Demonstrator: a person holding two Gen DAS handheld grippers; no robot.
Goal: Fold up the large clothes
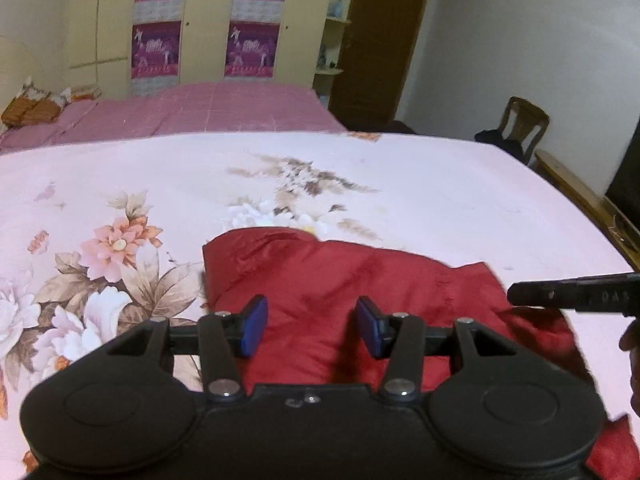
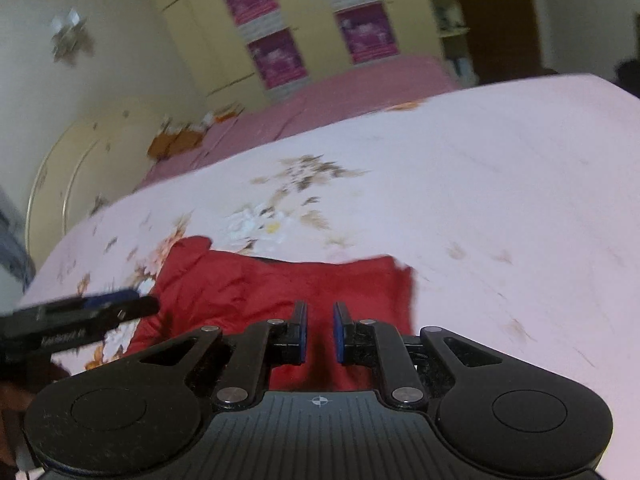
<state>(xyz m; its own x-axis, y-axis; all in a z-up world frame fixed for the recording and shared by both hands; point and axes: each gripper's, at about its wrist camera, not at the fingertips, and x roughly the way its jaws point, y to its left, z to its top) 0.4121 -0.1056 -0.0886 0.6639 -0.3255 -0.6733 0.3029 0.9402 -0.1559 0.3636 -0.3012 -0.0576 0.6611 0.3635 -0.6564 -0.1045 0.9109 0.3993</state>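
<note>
A red garment [image 1: 352, 280] lies bunched and partly folded on the pink floral bedsheet [image 1: 440, 200]. My left gripper [image 1: 312, 326] hovers over its near middle with the blue pads wide apart and nothing between them. The right gripper's finger [image 1: 576, 294] pokes in at the right edge of the left wrist view. In the right wrist view the garment [image 2: 280, 284] lies just ahead. My right gripper [image 2: 320, 332] is over its near edge, pads a narrow gap apart and empty. The left gripper's finger [image 2: 80, 312] shows at the left.
A second bed with a pink checked cover [image 1: 200, 108] and orange pillows [image 1: 32, 108] stands behind. A yellow wardrobe [image 1: 200, 20] lines the back wall. A wooden chair [image 1: 524, 124] and the bed's wooden frame [image 1: 580, 188] are on the right.
</note>
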